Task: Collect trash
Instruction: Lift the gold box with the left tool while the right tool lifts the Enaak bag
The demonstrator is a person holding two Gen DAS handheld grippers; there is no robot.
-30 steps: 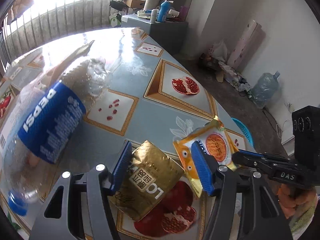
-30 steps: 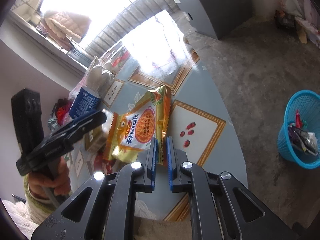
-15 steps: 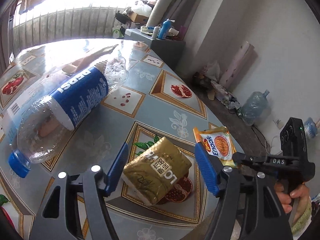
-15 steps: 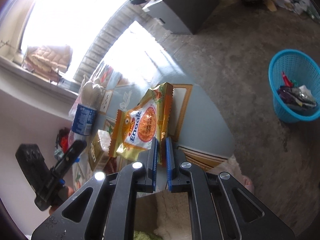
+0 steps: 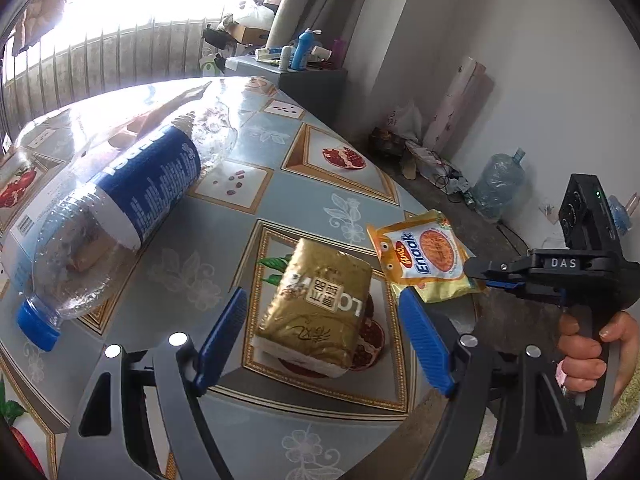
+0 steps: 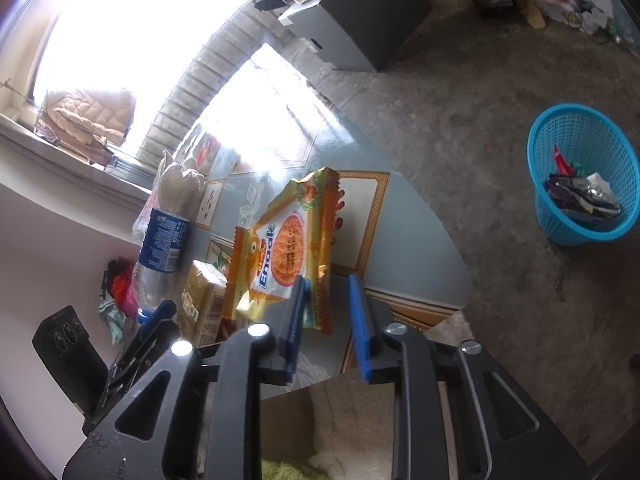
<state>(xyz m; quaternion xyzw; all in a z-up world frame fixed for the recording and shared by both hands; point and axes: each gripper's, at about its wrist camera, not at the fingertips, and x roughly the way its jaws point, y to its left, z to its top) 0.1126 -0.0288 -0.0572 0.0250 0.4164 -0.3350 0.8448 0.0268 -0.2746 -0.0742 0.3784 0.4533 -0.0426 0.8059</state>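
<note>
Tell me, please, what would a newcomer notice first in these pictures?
Probably the orange snack packet hanging off the table edge between the right gripper's opening jaws. Next, the big Pepsi bottle lying on its side, and the gold pack between the left gripper's wide, opening jaws.

We note a bench (image 5: pixel 248 196) covered in a blue-grey cloth printed with pomegranate panels. Beyond its far end stands a grey cabinet (image 5: pixel 308 88) with a blue spray bottle (image 5: pixel 301 54) and small clutter on top. A barred window (image 5: pixel 100 60) lets in hard glare. Against the white wall we see a large water jug (image 5: pixel 498 184) on the bare concrete floor (image 6: pixel 460 92), cables and scraps beside it. A quilted blanket (image 6: pixel 86 114) lies on the windowsill.
</note>
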